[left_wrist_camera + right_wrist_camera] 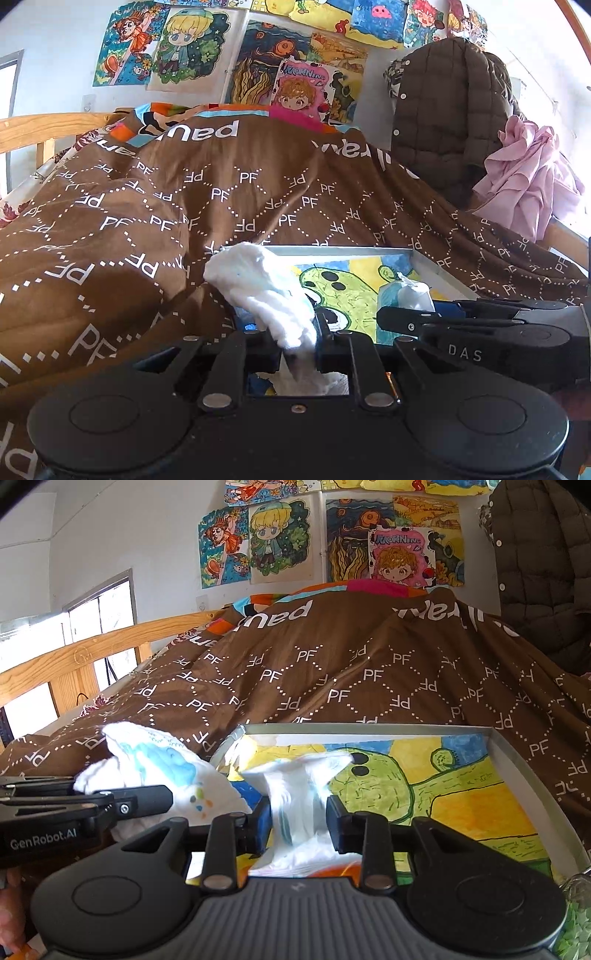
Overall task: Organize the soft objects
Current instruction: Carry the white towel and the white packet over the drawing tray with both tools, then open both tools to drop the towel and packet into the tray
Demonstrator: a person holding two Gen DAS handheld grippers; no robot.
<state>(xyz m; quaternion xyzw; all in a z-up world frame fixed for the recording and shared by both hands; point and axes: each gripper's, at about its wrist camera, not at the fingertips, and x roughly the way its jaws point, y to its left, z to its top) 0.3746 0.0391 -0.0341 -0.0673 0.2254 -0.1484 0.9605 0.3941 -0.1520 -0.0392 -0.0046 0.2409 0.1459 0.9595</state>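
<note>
White, soft, diaper-like padded item [266, 291] sits clamped between the narrow-set fingers of the left gripper [299, 343], its bulk rising up and to the left over the near-left corner of a shallow grey-rimmed tray [436, 264]; faint blue print on it is unreadable, with small coloured dots showing in the right wrist view. A second white padded item [299, 801] stands between the fingers of the right gripper [297, 825], both pads pressing its sides, over the near-left part of the tray floor; its lower end is hidden behind the gripper body. The tray floor carries a painted green cactus figure on yellow and blue. Readable writing: "DAS" on the right gripper's side in the left wrist view, "GenRobot.AI" on the left gripper's side in the right wrist view. The brown duvet [221, 192] around the tray repeats "PF" in a dotted diamond grid, with larger white lettering upside down and partly folded away. Far wall drawings [303, 92] include one headed "MORNING". At far right a dark quilted jacket [443, 110] and pink cloth [528, 177] are cut off. A wooden bed rail [74, 664] runs far left.
</note>
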